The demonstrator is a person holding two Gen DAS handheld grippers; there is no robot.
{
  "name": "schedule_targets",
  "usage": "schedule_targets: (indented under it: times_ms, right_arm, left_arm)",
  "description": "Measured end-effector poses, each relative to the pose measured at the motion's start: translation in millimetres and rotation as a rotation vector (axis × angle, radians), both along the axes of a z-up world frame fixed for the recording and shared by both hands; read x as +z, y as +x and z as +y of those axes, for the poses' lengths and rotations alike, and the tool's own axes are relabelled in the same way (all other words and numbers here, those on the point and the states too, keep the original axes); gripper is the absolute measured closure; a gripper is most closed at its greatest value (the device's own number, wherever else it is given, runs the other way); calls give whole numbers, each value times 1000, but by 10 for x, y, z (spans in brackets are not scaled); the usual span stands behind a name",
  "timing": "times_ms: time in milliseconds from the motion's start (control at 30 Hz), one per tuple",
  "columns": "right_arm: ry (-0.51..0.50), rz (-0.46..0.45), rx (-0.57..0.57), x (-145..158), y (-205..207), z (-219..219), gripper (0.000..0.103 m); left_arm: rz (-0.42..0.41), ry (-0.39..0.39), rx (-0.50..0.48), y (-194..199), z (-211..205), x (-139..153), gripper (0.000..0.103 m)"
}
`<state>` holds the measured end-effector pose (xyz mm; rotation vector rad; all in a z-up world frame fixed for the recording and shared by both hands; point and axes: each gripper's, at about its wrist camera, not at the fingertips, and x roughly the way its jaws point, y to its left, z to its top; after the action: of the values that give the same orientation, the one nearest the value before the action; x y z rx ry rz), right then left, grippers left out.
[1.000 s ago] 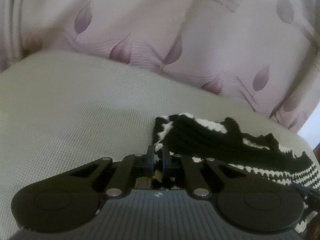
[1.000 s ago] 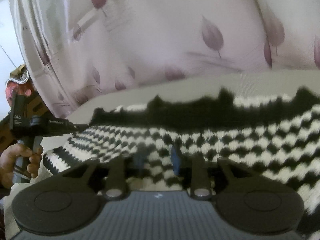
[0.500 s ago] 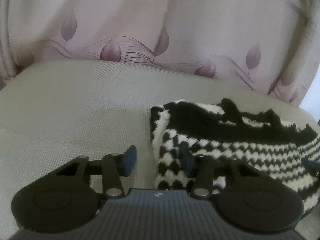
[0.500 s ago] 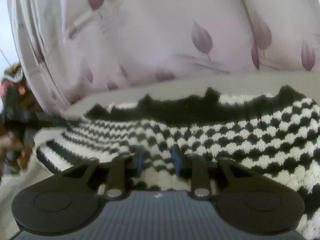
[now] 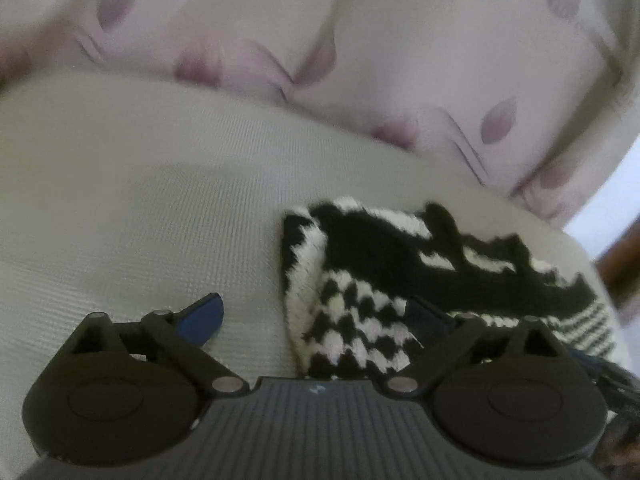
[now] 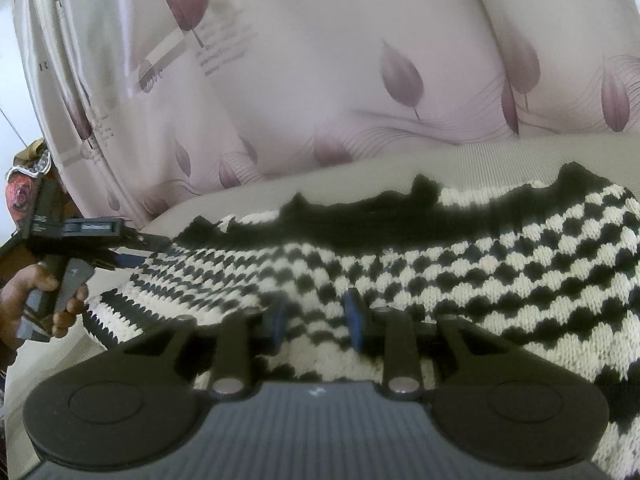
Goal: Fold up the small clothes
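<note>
The black-and-white knit garment (image 5: 360, 320) lies folded on the beige cushion (image 5: 140, 220), lower right of frame. Left claw (image 5: 316, 320) is opening, gripping nothing. Right claw (image 6: 316, 316) pinches the knit's near edge. Advise withdrawing the left clear without snagging, then smoothing the fold.

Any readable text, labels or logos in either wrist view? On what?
"R": on the curtain, left edge.
Printed lines on the curtain by the leaves: blurred, unreadable.
Label on the left gripper (jaws opening, knit garment edge between them): too small to read.
Mark on the right gripper body: tiny logo, no letters readable.
Knit garment: none.
</note>
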<state>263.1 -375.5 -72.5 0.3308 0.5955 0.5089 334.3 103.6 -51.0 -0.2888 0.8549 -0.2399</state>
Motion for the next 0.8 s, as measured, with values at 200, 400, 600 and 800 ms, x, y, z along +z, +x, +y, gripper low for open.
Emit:
schedule_targets:
  times_ms: [200,400,600,800]
  right_arm:
    - [11,-1,0,2,-7,-4,72]
    - [2,-13,0,16,-31,22,66]
    - [2,-22,-1,17,-33,28,56]
    - [-8,-25,-5,22,-35,40,54]
  left_arm:
    - [-58,61,-122,57,-63,-28,33]
    - [-115,44,-164,-44,-223,-81,68]
    - [-184,174,-148,-141,-428,-60,68]
    - [-227,305,-141,-201,-619,-49,69]
